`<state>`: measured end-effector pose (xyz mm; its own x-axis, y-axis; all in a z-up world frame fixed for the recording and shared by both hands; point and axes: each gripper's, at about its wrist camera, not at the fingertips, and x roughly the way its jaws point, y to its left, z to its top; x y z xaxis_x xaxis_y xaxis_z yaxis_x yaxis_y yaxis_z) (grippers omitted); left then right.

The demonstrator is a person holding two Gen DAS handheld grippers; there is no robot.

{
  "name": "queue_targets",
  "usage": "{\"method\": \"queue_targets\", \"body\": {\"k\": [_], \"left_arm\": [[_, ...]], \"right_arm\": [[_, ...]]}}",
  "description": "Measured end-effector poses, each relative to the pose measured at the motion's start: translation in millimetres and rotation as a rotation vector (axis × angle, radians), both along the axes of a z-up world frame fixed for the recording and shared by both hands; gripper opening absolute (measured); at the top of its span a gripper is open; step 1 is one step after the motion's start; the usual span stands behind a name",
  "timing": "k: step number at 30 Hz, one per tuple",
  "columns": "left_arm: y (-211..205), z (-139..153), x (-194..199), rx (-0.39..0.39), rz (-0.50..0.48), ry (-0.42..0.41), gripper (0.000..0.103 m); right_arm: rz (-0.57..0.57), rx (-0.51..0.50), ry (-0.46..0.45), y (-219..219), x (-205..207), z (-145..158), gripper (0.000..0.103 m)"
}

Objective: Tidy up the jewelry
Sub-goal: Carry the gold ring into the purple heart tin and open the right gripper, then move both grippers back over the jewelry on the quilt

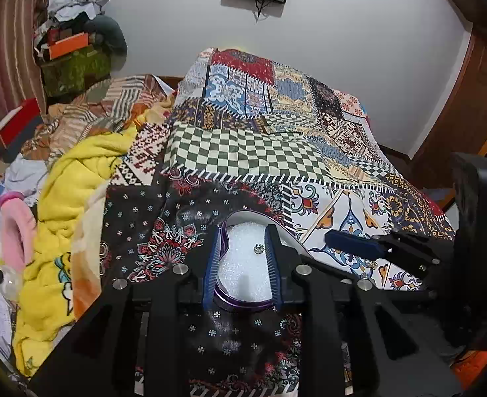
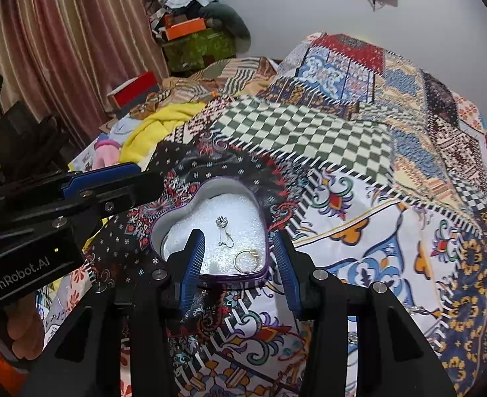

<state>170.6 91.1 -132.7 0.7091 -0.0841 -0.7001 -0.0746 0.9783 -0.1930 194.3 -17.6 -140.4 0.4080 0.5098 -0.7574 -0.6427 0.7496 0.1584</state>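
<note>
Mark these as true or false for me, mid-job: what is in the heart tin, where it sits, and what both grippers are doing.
1. The heart-shaped tin is lined with white foam. True.
2. The tin is empty. False: a flower earring and a gold ring lie on the foam.
3. The tin sits on a bare wooden table. False: it rests on a patterned bedspread.
4. The right gripper is open, holding nothing. True.
5. The left gripper is clamped on the ring. False: its fingers stand apart over the tin, gripping nothing.
</note>
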Motion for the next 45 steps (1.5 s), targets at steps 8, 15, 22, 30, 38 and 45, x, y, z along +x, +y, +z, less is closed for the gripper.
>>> {"method": "queue_targets", "body": {"k": [8,15,22,30,38,45], "left_arm": [[-9.7,25.0,-18.7,0.048,0.003,-0.050,0.046],[-27.4,44.6,-37.1,0.083,-0.019,-0.096,0.057],[-54.6,47.6,-42.3,0.082,-0.076,-0.093,0.068],[-88.6,21.7,-36.8,0.077,-0.155,-0.004,0.068],[-110.8,-15.5,-30.1,0.082,-0.204,0.104,0.068],[-127.1,-54.4,-20.4,0.016,-0.258,0.240,0.068]], "right_arm": [[-0.051,0.016,-0.066,-25.1,-8.9,30.0,0.041],[-0.109,0.036,-0.136,-57.6,-25.2,55.2,0.051],[-0.182,0.037,-0.175,-93.8,-39.5,65.4,0.061],[-0.275,0.011,-0.147,-138.1,-44.2,54.1,0.061],[-0.311,-0.018,-0.102,-161.7,-49.7,34.5,0.061],[-0.328,-0.006,-0.038,-171.5,-49.3,14.5,0.061]]}}
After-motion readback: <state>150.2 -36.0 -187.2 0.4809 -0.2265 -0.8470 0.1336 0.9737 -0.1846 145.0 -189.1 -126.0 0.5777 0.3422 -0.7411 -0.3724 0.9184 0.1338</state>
